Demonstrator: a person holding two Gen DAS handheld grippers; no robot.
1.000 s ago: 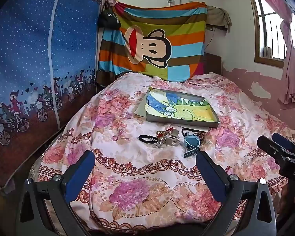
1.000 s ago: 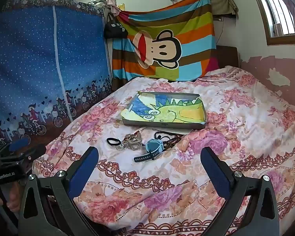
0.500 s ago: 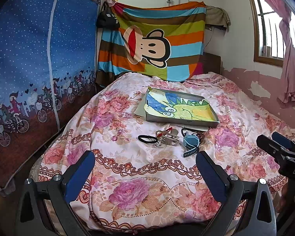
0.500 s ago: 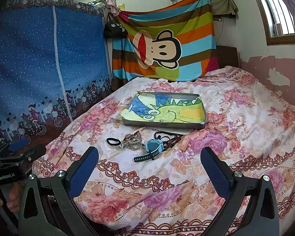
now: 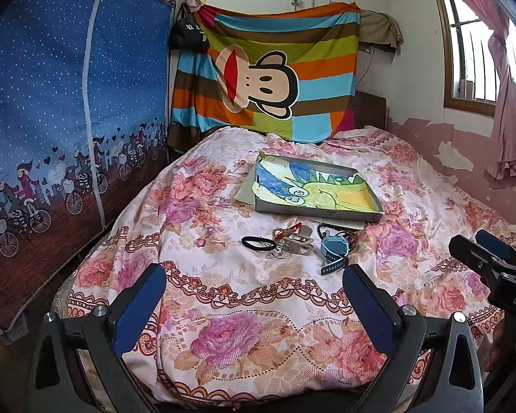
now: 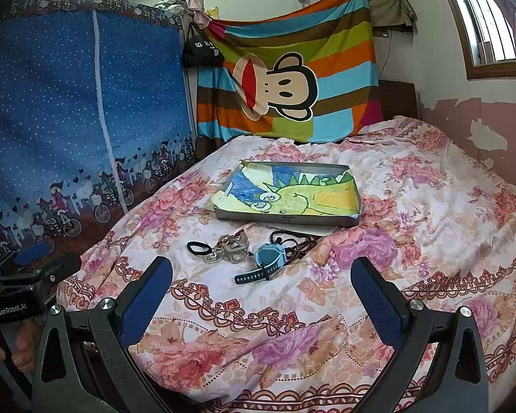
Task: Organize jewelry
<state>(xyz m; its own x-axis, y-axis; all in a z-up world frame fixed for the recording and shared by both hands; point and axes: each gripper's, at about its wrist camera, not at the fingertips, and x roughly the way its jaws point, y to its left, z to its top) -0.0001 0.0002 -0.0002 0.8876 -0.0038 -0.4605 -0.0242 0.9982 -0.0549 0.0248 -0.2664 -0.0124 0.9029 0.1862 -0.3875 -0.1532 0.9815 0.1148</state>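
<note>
Both spread wide, empty: left gripper (image 5: 254,304), right gripper (image 6: 261,296). Ahead, blue plastic wristwatch (image 6: 266,261), black elastic hair-tie (image 6: 199,248), beyond them shallow grey tray (image 6: 285,219).

On the bed (image 5: 223,296), hair tie (image 5: 258,243), clips (image 5: 294,241) and watch (image 5: 333,250) lie before the tray (image 5: 318,211).

Bedspread (image 5: 223,296): pink and purple roses on pale ground. Tray (image 6: 285,218): grey rim, lined with a blue, green and yellow crayon drawing. Watch (image 6: 270,258): blue. Hair tie (image 5: 258,243): black. Wall cloth (image 5: 292,69): multicoloured stripes, cartoon monkey.
</note>
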